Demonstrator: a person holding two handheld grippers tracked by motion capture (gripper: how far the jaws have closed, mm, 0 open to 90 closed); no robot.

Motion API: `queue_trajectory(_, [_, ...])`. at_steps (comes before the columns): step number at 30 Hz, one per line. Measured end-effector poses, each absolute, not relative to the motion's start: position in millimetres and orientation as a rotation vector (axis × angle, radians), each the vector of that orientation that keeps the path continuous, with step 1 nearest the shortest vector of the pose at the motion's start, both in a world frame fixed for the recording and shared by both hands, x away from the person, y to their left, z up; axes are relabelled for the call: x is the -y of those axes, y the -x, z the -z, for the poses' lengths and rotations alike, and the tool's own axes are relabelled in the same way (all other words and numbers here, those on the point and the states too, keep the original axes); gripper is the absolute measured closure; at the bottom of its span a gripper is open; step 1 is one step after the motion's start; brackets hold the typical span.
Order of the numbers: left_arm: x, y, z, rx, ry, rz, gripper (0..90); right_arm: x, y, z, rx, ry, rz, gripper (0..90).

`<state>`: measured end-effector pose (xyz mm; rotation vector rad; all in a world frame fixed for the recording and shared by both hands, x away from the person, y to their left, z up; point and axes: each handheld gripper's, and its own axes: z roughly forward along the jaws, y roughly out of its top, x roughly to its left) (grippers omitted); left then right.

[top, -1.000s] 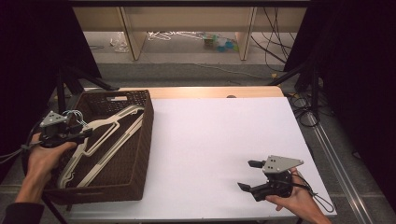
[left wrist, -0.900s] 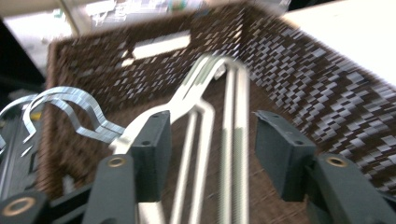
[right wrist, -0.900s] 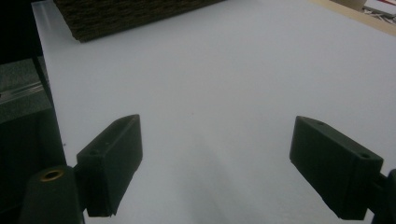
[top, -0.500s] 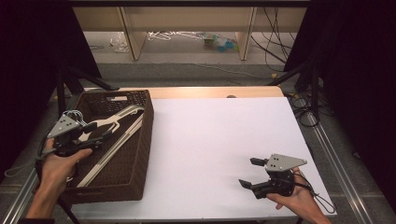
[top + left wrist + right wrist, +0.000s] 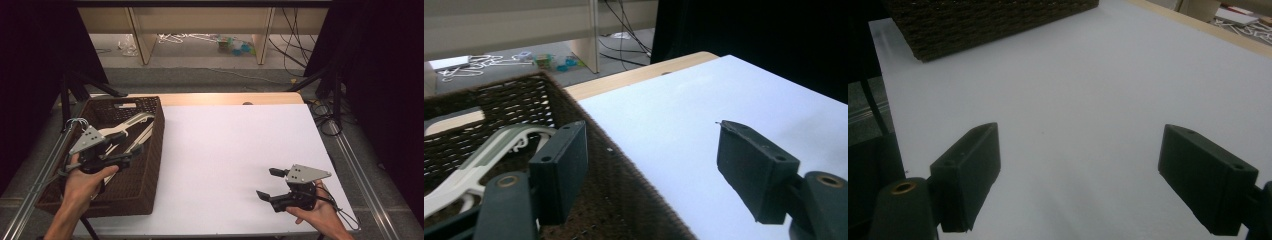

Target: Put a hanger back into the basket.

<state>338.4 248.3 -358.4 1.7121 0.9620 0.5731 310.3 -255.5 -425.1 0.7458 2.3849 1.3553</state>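
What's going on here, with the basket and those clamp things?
A person holds a two-jaw gripper in each hand at a white table. The left gripper, over the brown wicker basket of white hangers, has just been opening its jaws, nothing between them. The right gripper rests open on the table.

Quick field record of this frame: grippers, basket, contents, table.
left gripper: over the basket's right wall, jaws open and just been opening, nothing between them
right gripper: low over the sheet near the table's front right, jaws open, empty
basket: dark woven, on the left part of the table
hangers: pale, lying inside the basket, not gripped
white sheet: covers the table top, bare in the middle
wooden edge: shows along the far side
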Motion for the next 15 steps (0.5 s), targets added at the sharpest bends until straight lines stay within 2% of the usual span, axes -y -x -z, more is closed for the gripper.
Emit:
queue_trajectory(7, [-222.7, -330.9, 355.3, -0.926, -1.737, -0.543, 22.9, 257.1, -308.4, 422.9, -2.356, -0.757, -1.366, 17.9])
queue_trajectory(15, [-187.1, -318.3, 354.8, -0.822, -1.769, -0.491, 22.0, 258.2, -305.0, 421.0, -2.350, -0.777, -1.374, 17.8])
